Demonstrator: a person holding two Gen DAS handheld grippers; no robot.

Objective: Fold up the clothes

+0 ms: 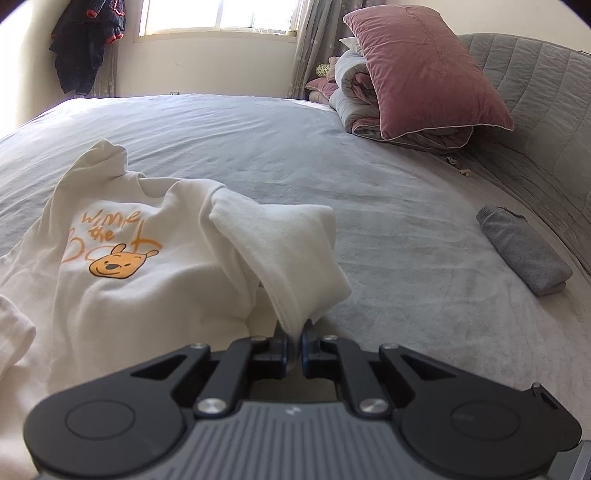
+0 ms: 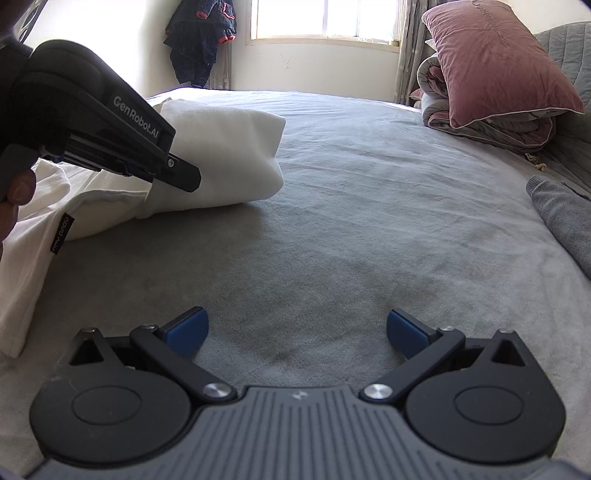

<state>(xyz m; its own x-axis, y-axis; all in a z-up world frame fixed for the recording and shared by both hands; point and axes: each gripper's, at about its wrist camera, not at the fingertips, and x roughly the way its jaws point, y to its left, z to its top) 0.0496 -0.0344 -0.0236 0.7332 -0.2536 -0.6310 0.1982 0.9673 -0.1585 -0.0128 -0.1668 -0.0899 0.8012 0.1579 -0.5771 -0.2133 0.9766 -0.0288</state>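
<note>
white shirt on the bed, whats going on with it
A person is folding the white bear-print shirt on the grey bed with two handheld grippers. The left gripper is shut on the shirt's sleeve, lifting it off the bed. The right gripper hangs open over bare bedding, holding nothing. A folded grey garment lies to the right.

Setting: a bedroom in a home. Evidence recorded: a wide bed (image 1: pixel 258 147) under a grey sheet; a pink pillow (image 1: pixel 424 70) leaning on a rolled duvet (image 1: pixel 354 107) at the far right; a quilted grey headboard (image 1: pixel 528 96) along the right side; a sunlit window (image 1: pixel 218 14) with a curtain (image 1: pixel 306 48) in the far wall; dark clothes (image 1: pixel 86 40) hanging at the far left.
</note>
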